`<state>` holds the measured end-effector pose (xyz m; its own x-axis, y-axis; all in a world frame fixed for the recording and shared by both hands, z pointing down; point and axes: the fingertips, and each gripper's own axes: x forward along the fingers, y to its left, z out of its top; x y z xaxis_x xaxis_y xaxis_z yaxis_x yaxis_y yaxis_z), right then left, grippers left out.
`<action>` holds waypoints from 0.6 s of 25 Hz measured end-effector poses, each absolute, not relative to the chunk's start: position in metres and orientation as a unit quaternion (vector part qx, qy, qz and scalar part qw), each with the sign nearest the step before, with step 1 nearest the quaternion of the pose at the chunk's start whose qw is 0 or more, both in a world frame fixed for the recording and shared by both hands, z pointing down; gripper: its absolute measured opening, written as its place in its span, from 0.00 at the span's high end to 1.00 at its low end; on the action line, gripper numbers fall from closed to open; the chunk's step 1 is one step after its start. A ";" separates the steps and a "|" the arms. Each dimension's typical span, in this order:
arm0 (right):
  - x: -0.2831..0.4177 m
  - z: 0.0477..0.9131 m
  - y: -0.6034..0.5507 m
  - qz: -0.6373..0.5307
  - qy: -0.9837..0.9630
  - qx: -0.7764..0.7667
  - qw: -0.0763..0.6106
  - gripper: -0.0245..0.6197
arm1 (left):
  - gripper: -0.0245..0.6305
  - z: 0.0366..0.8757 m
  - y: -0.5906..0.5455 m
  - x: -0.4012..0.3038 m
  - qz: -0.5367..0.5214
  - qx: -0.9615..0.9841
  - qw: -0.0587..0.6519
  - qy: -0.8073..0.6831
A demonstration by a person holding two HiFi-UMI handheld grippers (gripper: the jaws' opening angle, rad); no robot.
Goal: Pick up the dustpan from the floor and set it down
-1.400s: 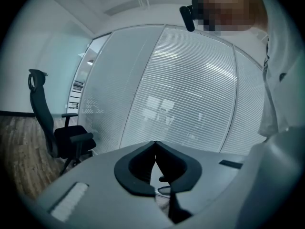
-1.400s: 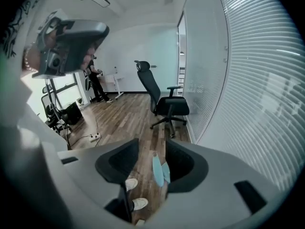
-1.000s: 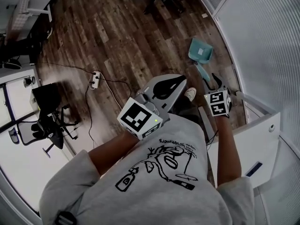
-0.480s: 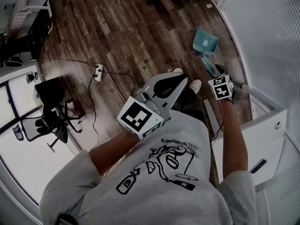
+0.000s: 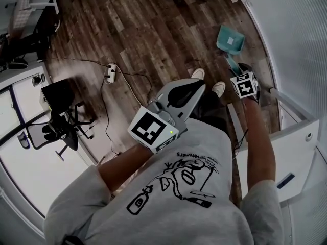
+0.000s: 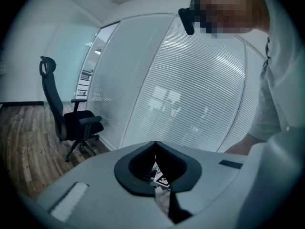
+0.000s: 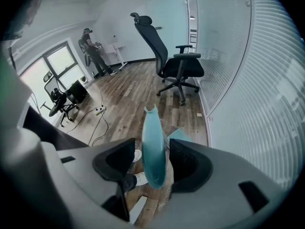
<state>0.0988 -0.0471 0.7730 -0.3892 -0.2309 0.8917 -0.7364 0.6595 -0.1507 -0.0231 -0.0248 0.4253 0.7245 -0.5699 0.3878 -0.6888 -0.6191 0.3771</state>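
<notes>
Teal dustpan handle between opening jaws of right hand-held gripper, left hand-held gripper — closed, empty.

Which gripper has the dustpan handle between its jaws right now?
The right gripper: the teal dustpan handle stands between its opening jaws, pads not pressing it. The left gripper has its jaws together with nothing in them.

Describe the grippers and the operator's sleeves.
Both shells light grey, moulded, with black padded fingers: left gripper, right gripper, whose fingers are opening with the teal dustpan handle between. Each carries a white cube of black square markers. Short grey T-shirt sleeves; forearms bare.
</notes>
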 end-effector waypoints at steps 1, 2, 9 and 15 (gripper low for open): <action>0.098 0.776 -0.049 0.274 -0.787 0.306 0.461 0.66 | 0.96 0.426 -0.025 -0.024 0.117 0.891 0.258 -0.354; 0.098 0.779 -0.051 0.273 -0.787 0.306 0.462 0.66 | 0.96 0.428 -0.024 -0.026 0.119 0.890 0.260 -0.354; 0.093 0.789 -0.055 0.279 -0.783 0.305 0.465 0.66 | 0.96 0.432 -0.021 -0.031 0.122 0.888 0.265 -0.356; 0.091 0.793 -0.049 0.294 -0.783 0.292 0.465 0.79 | 0.96 0.434 -0.021 -0.034 0.121 0.886 0.267 -0.360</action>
<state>0.0914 -0.0493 0.7926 -0.3974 -0.1842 0.8990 -0.7300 0.6570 -0.1881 -0.0340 -0.0206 0.4336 0.7119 -0.5728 0.4063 -0.7019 -0.5991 0.3852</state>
